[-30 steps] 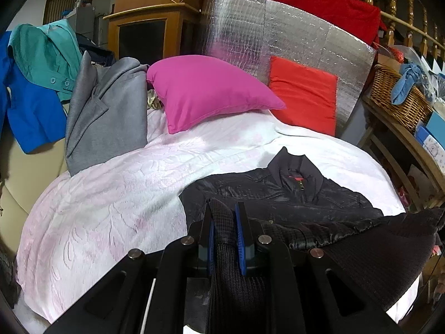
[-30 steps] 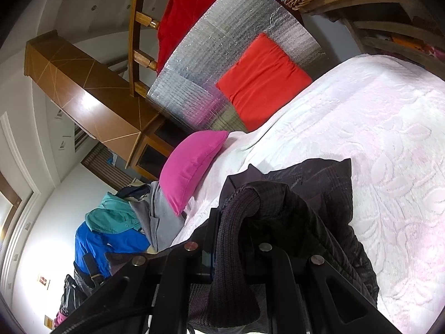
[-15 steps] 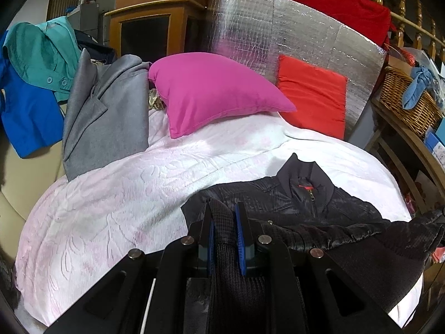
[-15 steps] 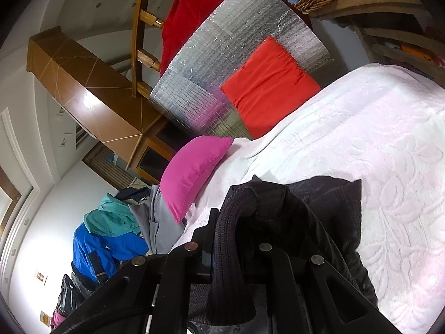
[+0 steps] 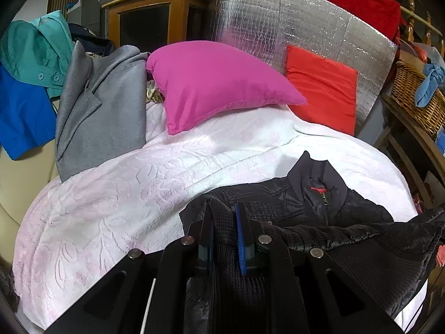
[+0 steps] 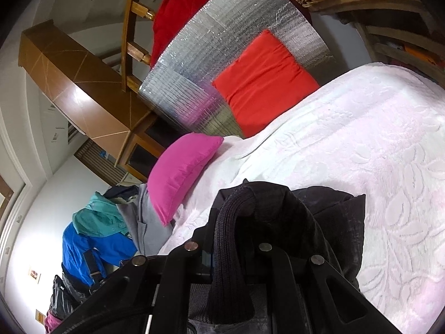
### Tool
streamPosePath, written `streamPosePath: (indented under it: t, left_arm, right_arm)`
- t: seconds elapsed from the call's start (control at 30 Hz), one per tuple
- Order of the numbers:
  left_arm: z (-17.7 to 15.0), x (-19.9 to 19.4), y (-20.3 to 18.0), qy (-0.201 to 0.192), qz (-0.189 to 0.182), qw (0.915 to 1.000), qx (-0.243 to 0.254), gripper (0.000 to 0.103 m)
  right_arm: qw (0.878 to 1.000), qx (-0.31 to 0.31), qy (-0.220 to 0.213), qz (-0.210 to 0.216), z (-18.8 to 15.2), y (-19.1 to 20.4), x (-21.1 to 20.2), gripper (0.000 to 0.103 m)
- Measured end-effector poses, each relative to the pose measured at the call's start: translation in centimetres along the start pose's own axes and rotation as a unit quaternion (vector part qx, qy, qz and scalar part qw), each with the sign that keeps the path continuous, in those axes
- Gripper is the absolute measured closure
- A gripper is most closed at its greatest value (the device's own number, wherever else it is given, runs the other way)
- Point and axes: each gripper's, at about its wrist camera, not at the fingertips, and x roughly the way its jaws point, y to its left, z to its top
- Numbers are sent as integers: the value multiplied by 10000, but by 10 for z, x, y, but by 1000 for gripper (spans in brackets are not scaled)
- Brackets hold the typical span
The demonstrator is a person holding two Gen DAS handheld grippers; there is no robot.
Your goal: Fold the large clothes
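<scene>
A black quilted jacket (image 5: 300,203) with a stand-up collar and a red zip pull lies on the white bedspread (image 5: 133,194), its lower half lifted toward me. My left gripper (image 5: 224,211) is shut on the jacket's ribbed hem, the knit pinched between the blue pads. In the right wrist view the same jacket (image 6: 336,217) bulges up over the bedspread (image 6: 361,144). My right gripper (image 6: 236,220) is shut on a ribbed knit band of it, which drapes over and hides the fingertips.
A magenta pillow (image 5: 217,83) and a red cushion (image 5: 322,89) lean on a silver foil board (image 5: 292,22) at the bed's head. A grey coat (image 5: 103,103), teal and blue garments (image 5: 25,83) hang left. A wicker basket (image 5: 417,94) sits on a wooden shelf right.
Both grippers have carried the jacket's hem forward over the bed toward its collar and the pillows. The collar sits lower and nearer in the left wrist view. Both grips are unchanged.
</scene>
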Motion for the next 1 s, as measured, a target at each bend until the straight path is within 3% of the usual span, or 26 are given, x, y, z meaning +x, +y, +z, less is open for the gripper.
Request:
streamPosePath:
  t: [1.0]
  left_arm:
    - [17,66,-6,389,222,9989,166,88]
  right_arm:
    - [9983,122,411,-389,26,-37,79,91]
